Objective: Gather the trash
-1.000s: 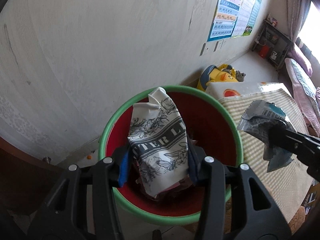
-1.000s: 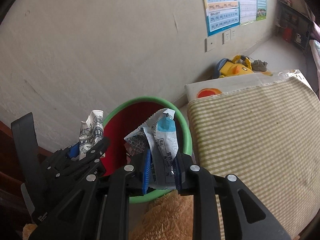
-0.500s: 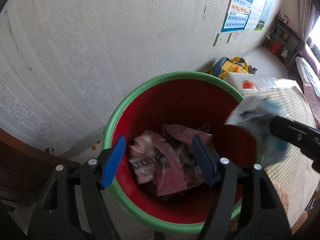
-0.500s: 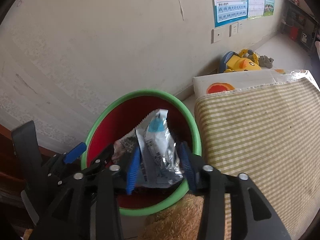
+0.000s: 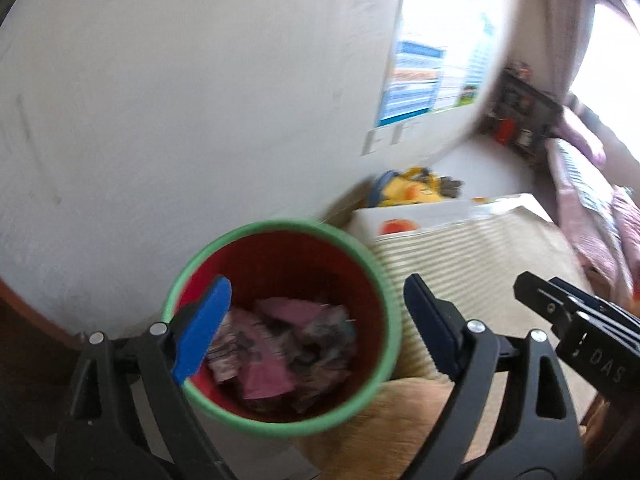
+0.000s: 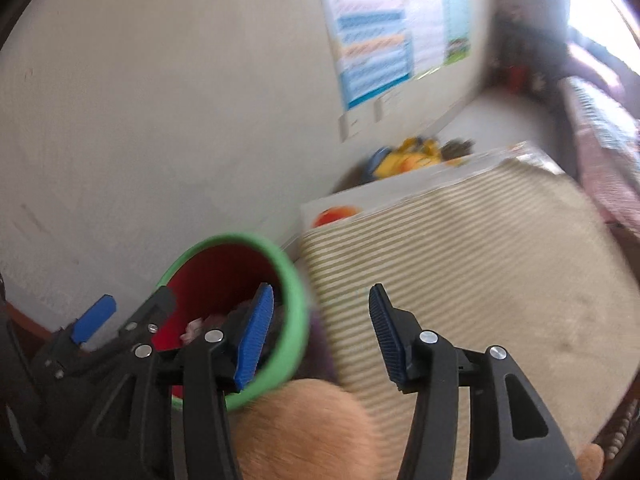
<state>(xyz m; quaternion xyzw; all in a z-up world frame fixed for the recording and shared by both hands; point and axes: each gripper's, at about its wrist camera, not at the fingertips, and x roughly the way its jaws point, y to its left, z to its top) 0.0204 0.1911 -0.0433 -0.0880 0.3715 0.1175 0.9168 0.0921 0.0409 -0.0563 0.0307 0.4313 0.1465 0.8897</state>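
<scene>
Left wrist view: the left claw [image 5: 316,320] stood wide apart and held nothing, poised above the bin [image 5: 394,344], a placement that suited letting scraps fall straight in. Its fingers [image 5: 202,328] carried flat blue ribbed pads on black plastic frames. The bin was round, red inside with a smooth green rim; crumpled pink and grey wrappers [image 5: 280,352] lay at its bottom. Right wrist view: the right claw [image 6: 316,332] was likewise spread and empty, just beside the bin, over a striped woven cushion [image 6: 480,264]. A tan furry thing [image 6: 304,428], too blurred to identify, sat below. Farther off stood a white box [image 6: 360,204], a yellow toy [image 6: 408,160] and a textured pale wall [image 6: 160,100].
</scene>
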